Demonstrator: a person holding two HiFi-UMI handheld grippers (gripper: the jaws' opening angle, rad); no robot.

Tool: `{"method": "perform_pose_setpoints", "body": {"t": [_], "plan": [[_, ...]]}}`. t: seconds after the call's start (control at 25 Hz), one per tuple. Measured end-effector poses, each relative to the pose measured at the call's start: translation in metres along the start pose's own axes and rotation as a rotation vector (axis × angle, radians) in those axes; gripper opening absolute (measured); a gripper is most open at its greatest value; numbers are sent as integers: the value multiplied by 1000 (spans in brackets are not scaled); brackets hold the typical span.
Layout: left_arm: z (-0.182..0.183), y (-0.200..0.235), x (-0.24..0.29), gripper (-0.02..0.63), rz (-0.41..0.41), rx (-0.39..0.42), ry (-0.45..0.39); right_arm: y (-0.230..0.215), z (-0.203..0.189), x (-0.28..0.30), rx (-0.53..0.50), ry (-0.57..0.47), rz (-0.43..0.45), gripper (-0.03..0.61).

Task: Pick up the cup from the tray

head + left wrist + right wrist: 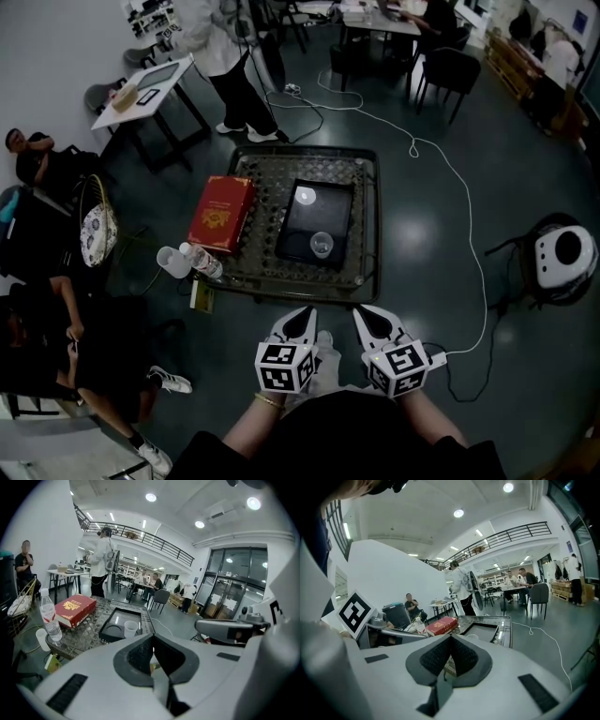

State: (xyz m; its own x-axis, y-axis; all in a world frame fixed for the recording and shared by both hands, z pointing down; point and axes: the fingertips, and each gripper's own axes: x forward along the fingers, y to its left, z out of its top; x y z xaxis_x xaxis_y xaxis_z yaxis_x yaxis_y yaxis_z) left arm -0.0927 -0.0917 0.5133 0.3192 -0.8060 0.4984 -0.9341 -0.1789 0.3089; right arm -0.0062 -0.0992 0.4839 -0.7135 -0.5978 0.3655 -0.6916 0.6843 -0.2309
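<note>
A clear plastic cup (322,244) stands upright at the near end of a black tray (302,223) on the low wicker-topped table (369,246). Both grippers hover close to my body, short of the table's near edge and well apart from the cup. My left gripper (307,314) is shut with nothing in it. Beside it, my right gripper (362,312) also has its jaws together and holds nothing. The left gripper view shows the cup (130,628) on the tray (115,619) beyond the shut left gripper (152,638). In the right gripper view the right gripper (451,638) hides the cup.
A red box (221,214) lies on the table left of the tray. A water bottle (202,261) and a plastic cup (172,262) sit at the near left corner. A white cable (459,202) runs across the floor on the right. People sit and stand to the left and behind.
</note>
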Motion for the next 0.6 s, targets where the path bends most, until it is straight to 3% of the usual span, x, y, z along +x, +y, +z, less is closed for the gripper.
{"method": "perform_pose_setpoints", "body": {"t": [0.6], "plan": [[7, 59, 97, 14, -41, 45, 75, -41, 3, 86, 66, 73, -54, 11]]}}
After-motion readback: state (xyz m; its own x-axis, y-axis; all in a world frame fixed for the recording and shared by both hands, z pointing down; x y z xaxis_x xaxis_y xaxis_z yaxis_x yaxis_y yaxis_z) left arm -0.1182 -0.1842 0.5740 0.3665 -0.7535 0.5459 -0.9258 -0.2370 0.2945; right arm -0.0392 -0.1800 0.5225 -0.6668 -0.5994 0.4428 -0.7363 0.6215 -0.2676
